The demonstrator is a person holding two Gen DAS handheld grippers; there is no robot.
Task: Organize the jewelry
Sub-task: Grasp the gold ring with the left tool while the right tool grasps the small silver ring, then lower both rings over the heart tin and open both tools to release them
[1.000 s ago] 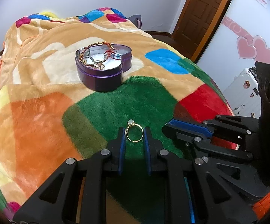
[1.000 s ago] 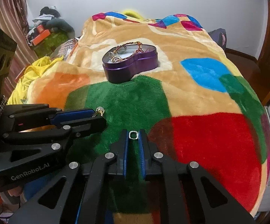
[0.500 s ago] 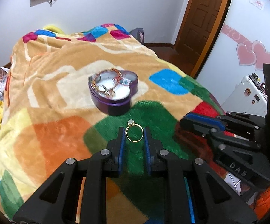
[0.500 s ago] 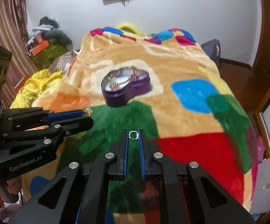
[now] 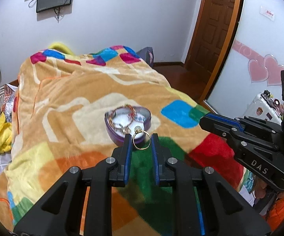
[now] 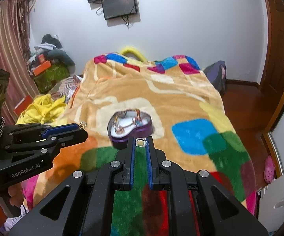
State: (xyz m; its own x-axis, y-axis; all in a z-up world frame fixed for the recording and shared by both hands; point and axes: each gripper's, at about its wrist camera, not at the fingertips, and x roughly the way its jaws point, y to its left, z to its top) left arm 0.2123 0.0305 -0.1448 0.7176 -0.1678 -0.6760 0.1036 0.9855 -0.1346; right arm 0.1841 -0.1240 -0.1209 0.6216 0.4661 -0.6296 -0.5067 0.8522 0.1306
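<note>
My left gripper point(image 5: 141, 140) is shut on a gold ring point(image 5: 141, 139) with a pale stone, held high above the bed. My right gripper point(image 6: 140, 142) is shut on a small silver ring point(image 6: 140, 142). A purple heart-shaped tin point(image 5: 128, 121) lies open on the blanket ahead and below, with bracelets and rings inside; it also shows in the right wrist view point(image 6: 131, 125). The left gripper shows at the left of the right wrist view point(image 6: 83, 125), the right gripper at the right of the left wrist view point(image 5: 202, 120).
The bed carries a colourful patchwork blanket point(image 5: 73, 90). Yellow cloth point(image 6: 41, 108) and boxes lie on the floor to the left. A wooden door point(image 5: 214, 27) and a wardrobe with pink hearts point(image 5: 263, 72) stand at the right. A screen point(image 6: 120, 4) hangs on the back wall.
Both grippers have risen and pulled back from the bed, each keeping its ring. The tin now looks smaller and farther away, and more of the room shows.
</note>
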